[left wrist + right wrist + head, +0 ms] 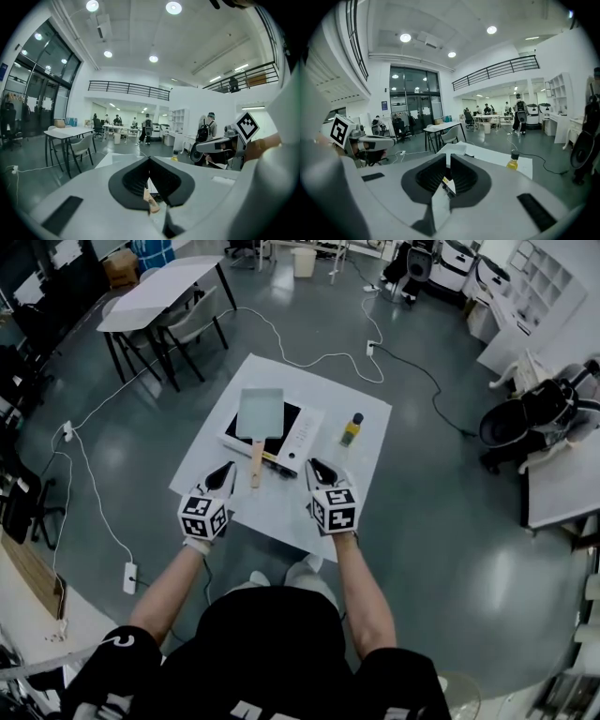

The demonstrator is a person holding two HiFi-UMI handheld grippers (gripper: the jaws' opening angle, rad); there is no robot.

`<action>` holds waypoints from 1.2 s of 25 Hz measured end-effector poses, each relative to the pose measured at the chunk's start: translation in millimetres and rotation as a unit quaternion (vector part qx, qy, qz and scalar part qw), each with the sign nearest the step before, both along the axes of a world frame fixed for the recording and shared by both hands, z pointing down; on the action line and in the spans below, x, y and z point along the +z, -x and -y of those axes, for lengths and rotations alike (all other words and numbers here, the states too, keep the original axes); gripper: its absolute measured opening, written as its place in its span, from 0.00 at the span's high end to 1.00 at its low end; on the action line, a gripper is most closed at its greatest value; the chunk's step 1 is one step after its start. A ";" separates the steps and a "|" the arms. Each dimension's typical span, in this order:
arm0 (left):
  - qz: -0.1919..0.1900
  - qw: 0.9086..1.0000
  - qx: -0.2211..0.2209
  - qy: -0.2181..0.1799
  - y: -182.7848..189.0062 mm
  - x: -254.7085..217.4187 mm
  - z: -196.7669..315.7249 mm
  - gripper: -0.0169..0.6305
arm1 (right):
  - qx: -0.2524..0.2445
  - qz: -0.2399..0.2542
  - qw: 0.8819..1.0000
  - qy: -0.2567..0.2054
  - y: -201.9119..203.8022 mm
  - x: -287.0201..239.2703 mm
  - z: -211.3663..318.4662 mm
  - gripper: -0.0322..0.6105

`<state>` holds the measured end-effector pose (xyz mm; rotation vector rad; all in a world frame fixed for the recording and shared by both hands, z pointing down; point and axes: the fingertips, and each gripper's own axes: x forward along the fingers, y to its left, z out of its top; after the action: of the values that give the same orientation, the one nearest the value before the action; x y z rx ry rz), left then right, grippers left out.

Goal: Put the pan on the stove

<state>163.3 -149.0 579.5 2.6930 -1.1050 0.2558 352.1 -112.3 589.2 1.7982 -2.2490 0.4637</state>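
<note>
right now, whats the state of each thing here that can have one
pan: flat on the stove, empty, wooden handle overhanging the front edge, not held
stove: carrying the pan; on or off cannot be told
bottle: upright, cap on, standing apart from the stove
left gripper: jaws together, empty
right gripper: jaws a slit apart, empty

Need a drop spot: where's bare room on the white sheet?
Free on the sheet: far corner beyond the stove; right edge past the bottle; near edge between left gripper and right gripper. Crowded: middle, pan on stove, bottle beside.
</note>
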 end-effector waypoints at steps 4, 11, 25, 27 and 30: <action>-0.003 1.000 0.003 -0.003 13.2 1.3 -11.1 0.98 | 0.002 -0.012 1.000 -0.002 14.9 4.6 -13.8 0.93; -0.007 1.000 0.003 -0.002 32.2 5.8 -26.7 0.98 | 0.004 -0.023 1.000 -0.001 36.8 15.1 -32.1 0.95; -0.006 1.000 0.012 -0.001 51.3 10.0 -39.2 0.98 | 0.005 -0.041 0.999 0.023 61.0 28.7 -48.2 0.95; -0.006 1.000 0.013 0.000 54.3 12.1 -39.5 0.98 | 0.004 -0.039 0.999 0.027 65.0 31.8 -49.8 0.95; -0.005 1.000 0.014 0.001 57.3 15.1 -41.1 0.98 | 0.005 -0.045 0.998 0.031 67.4 38.7 -52.0 0.96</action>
<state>106.0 -107.9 594.6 2.7062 -1.0657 0.2484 284.7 -60.3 627.9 1.7651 -2.1425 0.4409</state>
